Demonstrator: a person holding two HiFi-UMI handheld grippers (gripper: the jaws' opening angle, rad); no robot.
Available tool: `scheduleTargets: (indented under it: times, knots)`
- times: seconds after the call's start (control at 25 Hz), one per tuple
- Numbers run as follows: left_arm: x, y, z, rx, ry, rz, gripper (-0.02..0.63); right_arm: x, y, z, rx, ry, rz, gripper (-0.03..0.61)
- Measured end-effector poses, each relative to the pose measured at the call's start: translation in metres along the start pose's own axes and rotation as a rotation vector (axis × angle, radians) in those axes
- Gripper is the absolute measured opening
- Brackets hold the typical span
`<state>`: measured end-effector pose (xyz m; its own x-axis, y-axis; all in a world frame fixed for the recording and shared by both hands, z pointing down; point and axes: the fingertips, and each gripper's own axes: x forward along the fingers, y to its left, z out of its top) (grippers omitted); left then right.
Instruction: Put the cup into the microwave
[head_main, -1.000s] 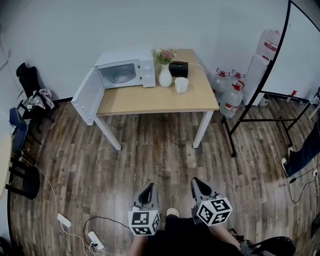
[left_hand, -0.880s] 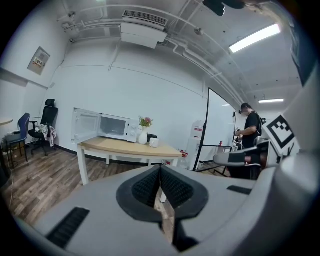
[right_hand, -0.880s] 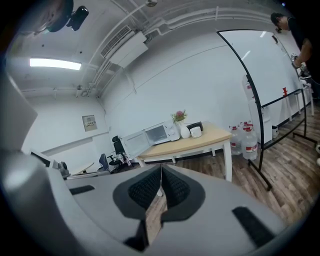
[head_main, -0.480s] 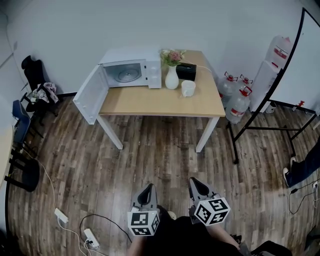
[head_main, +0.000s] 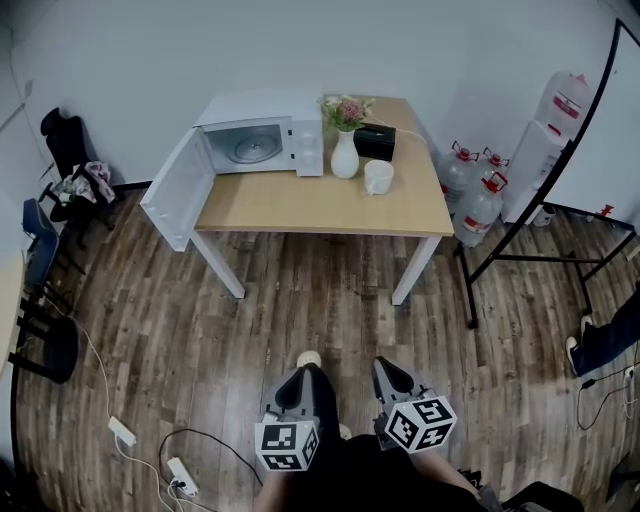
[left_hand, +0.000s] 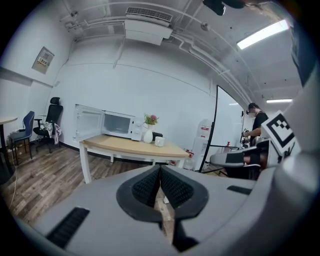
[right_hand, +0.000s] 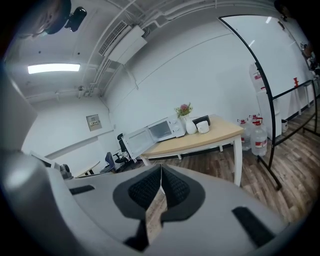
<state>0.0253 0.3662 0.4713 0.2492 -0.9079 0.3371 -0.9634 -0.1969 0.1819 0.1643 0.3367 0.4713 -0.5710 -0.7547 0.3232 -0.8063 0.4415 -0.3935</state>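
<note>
Probably light, stiff, slick and breakable, cup (head_main: 378, 176) on the far table (head_main: 300, 205), right of the vase (head_main: 345, 158) and open microwave (head_main: 260, 145), best pinched across its rim — left gripper (head_main: 297, 378) and right gripper (head_main: 391, 370) near, clenched, empty.

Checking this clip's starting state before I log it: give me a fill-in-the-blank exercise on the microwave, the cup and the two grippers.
1. The microwave has its door standing ____.
2. The cup stands on the ____, not yet inside the microwave.
3. Between the cup and the microwave stands a white ____ holding flowers.
4. The left gripper and the right gripper both have their jaws ____, with nothing between them.

Missing words: open; table; vase; shut.
</note>
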Motion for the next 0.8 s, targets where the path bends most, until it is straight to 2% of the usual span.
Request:
scheduleTargets:
  times: [0.4, 0.8]
  knots:
    - [0.052, 0.017, 0.022, 0.011, 0.007, -0.037, 0.005, 0.04, -0.018, 0.021, 0.017, -0.006, -0.033, -0.006]
    - [0.104, 0.058, 0.062, 0.027, -0.006, -0.042, 0.005, 0.103, -0.022, 0.056, 0.024, -0.026, -0.039, -0.006]
